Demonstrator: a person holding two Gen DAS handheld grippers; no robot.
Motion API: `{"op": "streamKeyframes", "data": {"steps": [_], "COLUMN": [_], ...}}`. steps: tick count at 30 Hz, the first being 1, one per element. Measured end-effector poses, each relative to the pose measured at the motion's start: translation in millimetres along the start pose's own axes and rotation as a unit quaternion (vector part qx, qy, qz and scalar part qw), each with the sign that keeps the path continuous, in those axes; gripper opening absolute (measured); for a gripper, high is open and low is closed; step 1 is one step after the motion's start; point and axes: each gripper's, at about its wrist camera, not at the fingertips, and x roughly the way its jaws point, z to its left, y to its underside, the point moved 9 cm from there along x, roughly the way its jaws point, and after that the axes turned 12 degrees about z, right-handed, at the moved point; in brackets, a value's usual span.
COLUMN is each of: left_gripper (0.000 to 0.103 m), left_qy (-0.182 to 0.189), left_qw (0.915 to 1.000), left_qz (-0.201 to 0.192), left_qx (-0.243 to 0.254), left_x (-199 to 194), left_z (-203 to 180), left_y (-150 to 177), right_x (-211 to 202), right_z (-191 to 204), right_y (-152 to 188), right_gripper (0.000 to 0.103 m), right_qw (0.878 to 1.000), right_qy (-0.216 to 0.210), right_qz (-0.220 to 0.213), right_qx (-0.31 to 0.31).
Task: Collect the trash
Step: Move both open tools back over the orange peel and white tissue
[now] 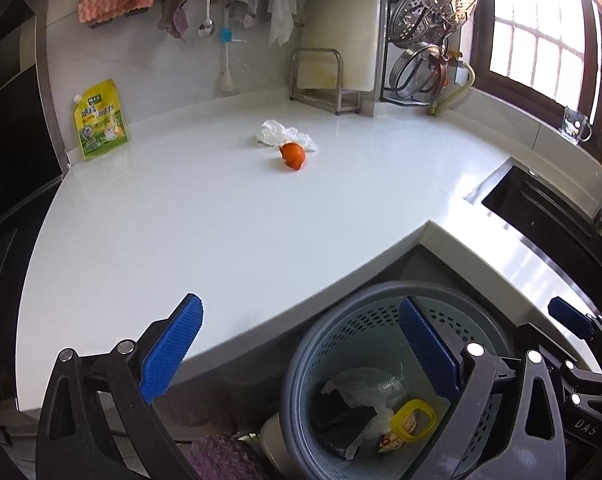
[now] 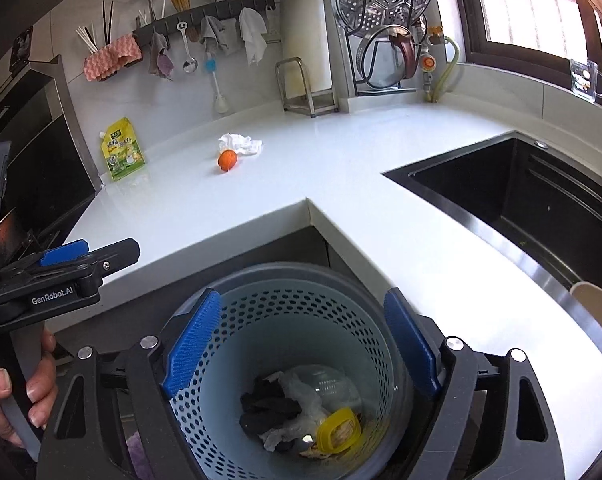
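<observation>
Two pieces of trash are seen well back on the white countertop (image 1: 221, 216): a crumpled white tissue (image 1: 281, 134) and, touching its near edge, an orange fruit peel (image 1: 293, 155). The tissue is judged to be very light and soft, so it should be pinched at a raised fold near its middle; it is likely to compress and could slip from a loose grip. The peel looks like a curled, hollow shell, light and somewhat springy with a smooth skin, and is best taken across its rim rather than over its rounded back.

The left gripper (image 1: 297, 344) is held wide apart with nothing between its blue pads, above the counter edge. The right gripper (image 2: 301, 344) is likewise spread wide and empty, hovering over the perforated trash bin (image 2: 261, 304), which stands on the floor in the counter's inner corner. Inside the bin a yellow lid (image 2: 337, 428), white crumpled paper (image 2: 297, 392), something dark (image 2: 269, 404) and a clear plastic piece are seen
</observation>
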Motion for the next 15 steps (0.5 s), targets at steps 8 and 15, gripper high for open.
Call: {"op": "streamKeyframes", "data": {"steps": [8, 15], "left_gripper": [0.097, 0.097], "left_qy": [-0.008, -0.03], "left_qw": [0.9997, 0.9986], "left_qz": [-0.022, -0.025], "left_qx": [-0.012, -0.036], "left_x": [12.0, 41.9], "left_z": [20.6, 36.8], "left_y": [-67.8, -116.8], "right_x": [3.9, 38.6], "right_z": [6.9, 4.0], "right_y": [-72.7, -132.7], "right_gripper": [0.084, 0.084], "right_qw": [0.999, 0.999], "right_qy": [-0.005, -0.019], "right_qz": [-0.028, -0.01], "right_qx": [-0.036, -0.049]}}
